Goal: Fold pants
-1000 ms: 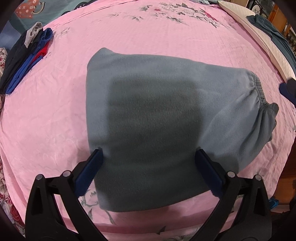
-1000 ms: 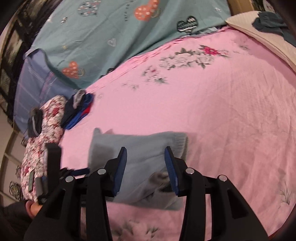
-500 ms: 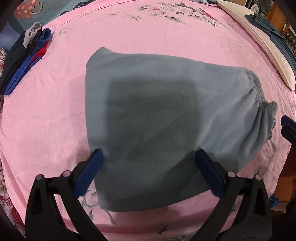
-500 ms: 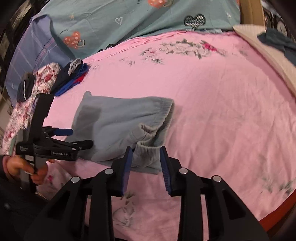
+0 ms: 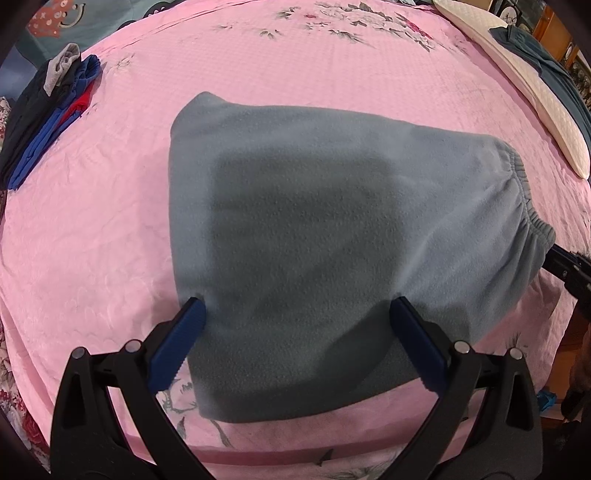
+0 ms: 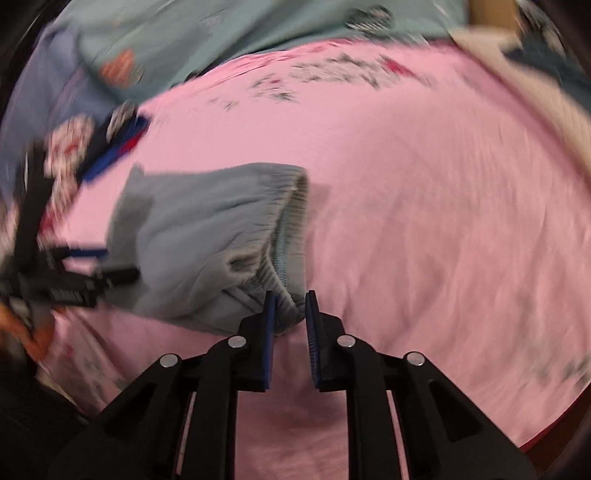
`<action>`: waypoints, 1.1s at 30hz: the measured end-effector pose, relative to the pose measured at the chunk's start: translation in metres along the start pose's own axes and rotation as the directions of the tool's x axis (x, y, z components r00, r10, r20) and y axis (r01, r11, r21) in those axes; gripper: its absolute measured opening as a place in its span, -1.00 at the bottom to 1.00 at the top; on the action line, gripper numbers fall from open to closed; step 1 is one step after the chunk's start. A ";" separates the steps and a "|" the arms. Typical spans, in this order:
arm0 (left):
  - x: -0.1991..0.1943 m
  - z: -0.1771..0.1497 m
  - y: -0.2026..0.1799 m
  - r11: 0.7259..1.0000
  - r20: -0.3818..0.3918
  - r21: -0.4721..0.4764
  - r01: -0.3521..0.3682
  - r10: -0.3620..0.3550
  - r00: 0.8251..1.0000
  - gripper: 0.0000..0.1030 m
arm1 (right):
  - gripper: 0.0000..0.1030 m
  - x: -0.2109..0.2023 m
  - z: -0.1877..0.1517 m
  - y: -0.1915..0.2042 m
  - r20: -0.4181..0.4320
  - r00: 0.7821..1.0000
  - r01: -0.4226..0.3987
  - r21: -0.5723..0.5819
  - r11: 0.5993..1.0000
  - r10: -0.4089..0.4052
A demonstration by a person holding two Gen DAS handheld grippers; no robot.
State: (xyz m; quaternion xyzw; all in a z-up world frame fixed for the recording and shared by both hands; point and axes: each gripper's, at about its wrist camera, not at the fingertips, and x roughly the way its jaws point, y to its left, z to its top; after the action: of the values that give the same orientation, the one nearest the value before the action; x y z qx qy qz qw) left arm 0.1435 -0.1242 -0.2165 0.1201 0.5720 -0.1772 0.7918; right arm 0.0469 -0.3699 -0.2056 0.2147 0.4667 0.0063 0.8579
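The grey-blue fleece pants (image 5: pixel 314 229) lie folded on the pink bedsheet (image 5: pixel 110 206), elastic waistband (image 5: pixel 524 199) at the right. My left gripper (image 5: pixel 295 314) is open wide, its blue fingers resting on the near part of the pants. In the blurred right wrist view the pants (image 6: pixel 199 236) lie left of centre with the waistband (image 6: pixel 291 221) facing me. My right gripper (image 6: pixel 290 299) is narrowly open, its fingertips on either side of the waistband's near corner. It also shows at the right edge of the left wrist view (image 5: pixel 569 266).
A pile of dark, blue and red clothes (image 5: pixel 48 107) lies at the far left of the bed. A cream pillow (image 5: pixel 535 96) with a teal garment lies at the far right. A teal patterned blanket (image 6: pixel 221 33) covers the bed's far end.
My right gripper has moved in to the waistband's near corner and its jaws have narrowed around it. My left gripper has stayed open on the pants.
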 end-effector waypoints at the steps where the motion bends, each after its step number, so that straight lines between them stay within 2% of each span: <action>1: 0.000 0.000 0.000 1.000 0.000 0.000 0.001 -0.001 1.000 0.96 | -0.68 -0.002 0.001 -0.007 -0.001 0.999 -0.036 0.069 0.997 0.036; 2: 0.000 0.000 0.001 1.000 0.000 0.001 0.002 -0.002 1.000 0.96 | -0.68 -0.005 0.004 -0.011 0.005 0.998 -0.063 0.125 0.990 0.063; 4: 0.000 0.000 0.002 1.000 0.001 0.000 0.004 -0.004 1.000 0.96 | -0.68 -0.017 0.008 -0.006 0.045 0.996 -0.081 0.136 0.987 0.075; 6: 0.000 -0.001 0.002 1.000 0.001 0.000 0.005 -0.005 1.000 0.96 | -0.68 -0.030 0.014 0.012 0.082 0.991 -0.107 0.062 0.992 0.102; 8: 0.000 -0.001 0.002 1.000 0.001 0.000 0.005 -0.005 1.000 0.96 | -0.68 -0.031 0.018 0.029 0.069 0.990 -0.124 -0.017 0.992 0.125; 12: 0.000 -0.001 0.002 1.000 0.001 0.001 0.005 -0.005 1.000 0.96 | -0.68 -0.014 0.021 0.052 0.006 0.998 -0.063 -0.147 0.987 0.065; 14: 0.000 -0.001 0.002 1.000 0.002 0.001 0.003 -0.003 1.000 0.96 | -0.68 -0.005 0.019 0.055 -0.018 1.000 -0.024 -0.181 0.983 0.021; 17: 0.000 -0.001 0.002 1.000 0.003 0.000 0.002 -0.002 1.000 0.96 | -0.67 0.000 0.016 0.057 -0.020 1.000 -0.016 -0.212 0.977 0.012; 21: 0.001 -0.001 0.002 1.000 0.000 -0.003 0.002 -0.002 1.000 0.96 | -0.71 0.001 0.017 0.055 -0.019 1.000 -0.002 -0.230 0.973 -0.002; 22: 0.001 -0.001 0.002 1.000 -0.001 -0.003 0.004 -0.004 1.000 0.96 | -0.75 -0.002 0.018 0.057 -0.009 1.000 0.004 -0.235 0.972 -0.007; 23: 0.000 0.000 0.002 1.000 -0.003 -0.004 0.005 -0.005 1.000 0.96 | -0.91 -0.009 0.018 0.058 0.008 1.000 0.010 -0.243 0.970 -0.008; 24: 0.000 0.000 0.002 1.000 -0.004 -0.004 0.007 -0.007 1.000 0.96 | -0.91 -0.016 0.019 0.058 0.029 1.000 0.016 -0.246 0.969 -0.010; 25: 0.000 0.000 0.002 1.000 -0.004 -0.005 0.008 -0.008 1.000 0.96 | -1.00 -0.025 0.019 0.058 0.051 0.999 0.021 -0.238 0.971 -0.010; 27: 0.000 0.000 0.003 1.000 -0.003 -0.004 0.008 -0.008 1.000 0.96 | -1.00 -0.037 0.017 0.049 0.071 0.997 0.013 -0.188 0.982 0.001; 31: 0.000 0.000 0.003 1.000 0.000 -0.004 0.007 -0.007 1.000 0.96 | -0.99 -0.030 0.010 0.036 0.023 1.000 0.002 -0.142 0.990 0.002; 33: 0.000 0.000 0.003 1.000 -0.001 -0.004 0.007 -0.007 1.000 0.96 | -0.87 -0.029 0.010 0.037 0.021 0.999 -0.034 -0.119 0.992 0.036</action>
State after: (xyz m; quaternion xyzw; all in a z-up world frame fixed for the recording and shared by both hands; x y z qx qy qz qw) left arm 0.1445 -0.1214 -0.2169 0.1163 0.5730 -0.1788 0.7913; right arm 0.0459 -0.3457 -0.1641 0.1717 0.4518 0.0465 0.8742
